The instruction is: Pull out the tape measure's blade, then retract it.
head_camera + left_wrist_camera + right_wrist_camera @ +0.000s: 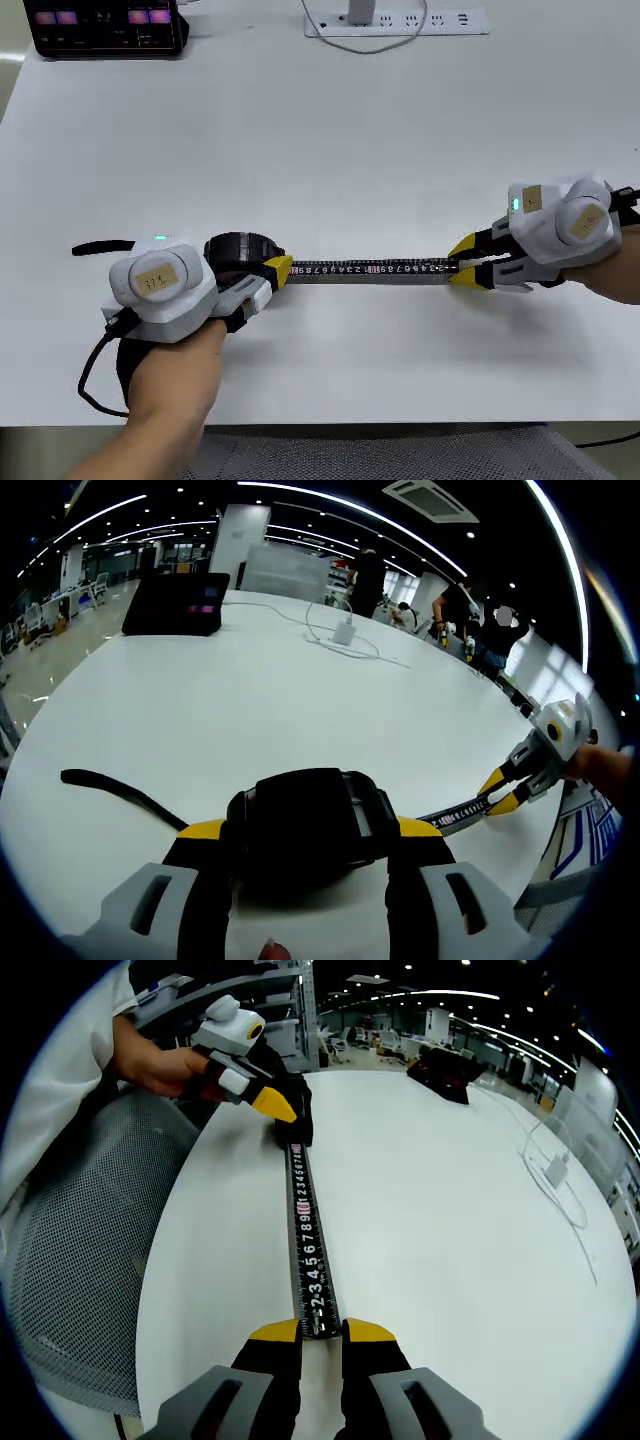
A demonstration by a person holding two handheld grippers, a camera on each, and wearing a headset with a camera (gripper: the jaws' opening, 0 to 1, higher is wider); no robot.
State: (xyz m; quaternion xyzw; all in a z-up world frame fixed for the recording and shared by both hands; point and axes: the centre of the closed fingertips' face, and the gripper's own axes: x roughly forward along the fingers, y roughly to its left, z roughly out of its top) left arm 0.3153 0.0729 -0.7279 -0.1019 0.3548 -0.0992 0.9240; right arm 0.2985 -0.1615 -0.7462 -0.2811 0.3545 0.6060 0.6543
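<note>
Left gripper (312,832): clamped across the black tape measure case (305,825), a yellow-tipped jaw on each side, with the case sitting on the white table (350,130).
Right gripper (322,1332): jaws drawn narrow, pinching the very tip of the blade (305,1230).
Blade position: out and lying flat along the table between the two grippers, numbers up, case at the person's left and tip at the right.
Strap (100,247): a black loop trailing from the case, loose on the table.
Done so far: the pull-out, by the look of it, with a good stretch of blade showing.
Left to do: the retract, with all that blade running back into the case.
Lock: too small to tell whether it's on.
</note>
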